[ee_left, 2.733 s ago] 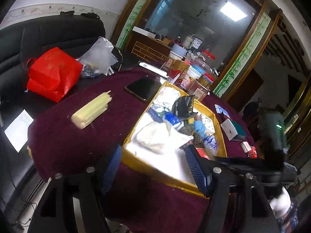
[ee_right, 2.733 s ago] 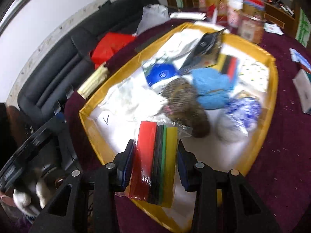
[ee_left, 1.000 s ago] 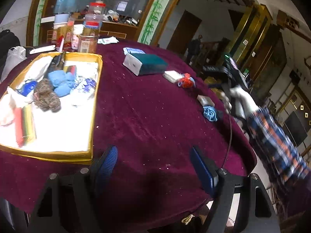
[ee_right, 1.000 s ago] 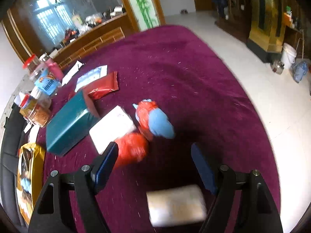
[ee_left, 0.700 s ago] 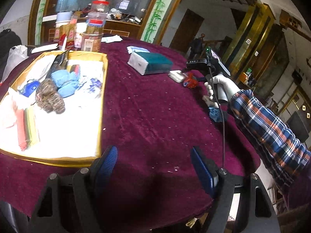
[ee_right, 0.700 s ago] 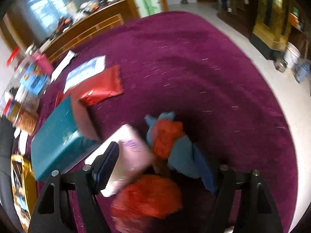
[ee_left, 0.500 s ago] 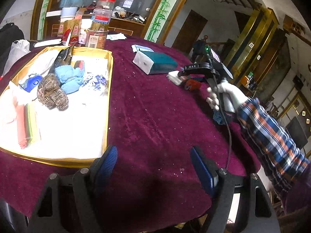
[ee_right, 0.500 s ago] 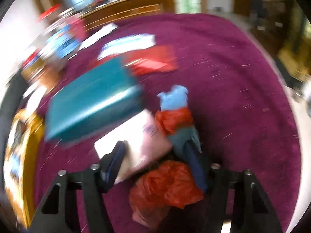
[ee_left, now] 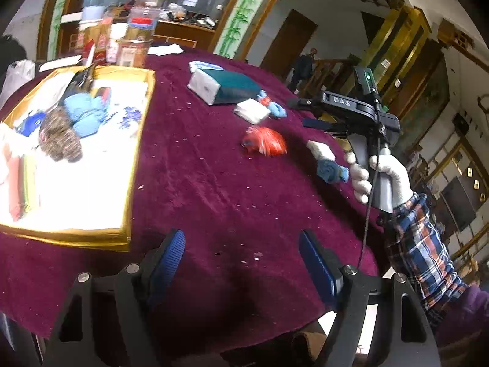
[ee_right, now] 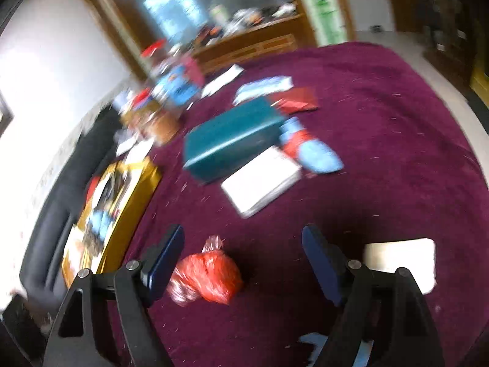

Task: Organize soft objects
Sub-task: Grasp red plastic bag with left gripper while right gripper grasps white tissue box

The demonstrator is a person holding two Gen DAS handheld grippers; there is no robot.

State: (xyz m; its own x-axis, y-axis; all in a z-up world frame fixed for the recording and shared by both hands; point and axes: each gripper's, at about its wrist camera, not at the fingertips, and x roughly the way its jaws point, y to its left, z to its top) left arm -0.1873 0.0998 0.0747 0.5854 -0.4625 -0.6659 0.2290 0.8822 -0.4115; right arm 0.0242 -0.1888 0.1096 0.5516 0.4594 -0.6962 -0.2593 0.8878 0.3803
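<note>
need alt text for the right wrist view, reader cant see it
Blurred fisheye view over a maroon tablecloth: the open right gripper, its jaws just reopened, hangs over a red crinkly bundle lying by its left finger. Beyond lie a white packet, a teal box and a yellow tray.

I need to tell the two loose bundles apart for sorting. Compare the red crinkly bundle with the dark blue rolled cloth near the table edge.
The red bundle is shiny, crinkly plastic; the blue roll is dull fabric. The red bundle is larger and puffy; the blue roll is smaller and tightly wound. The red bundle sits nearer the table's middle, the blue roll by the edge near the gloved hand. Both lie loose on the purple cloth, outside the yellow tray.
</note>
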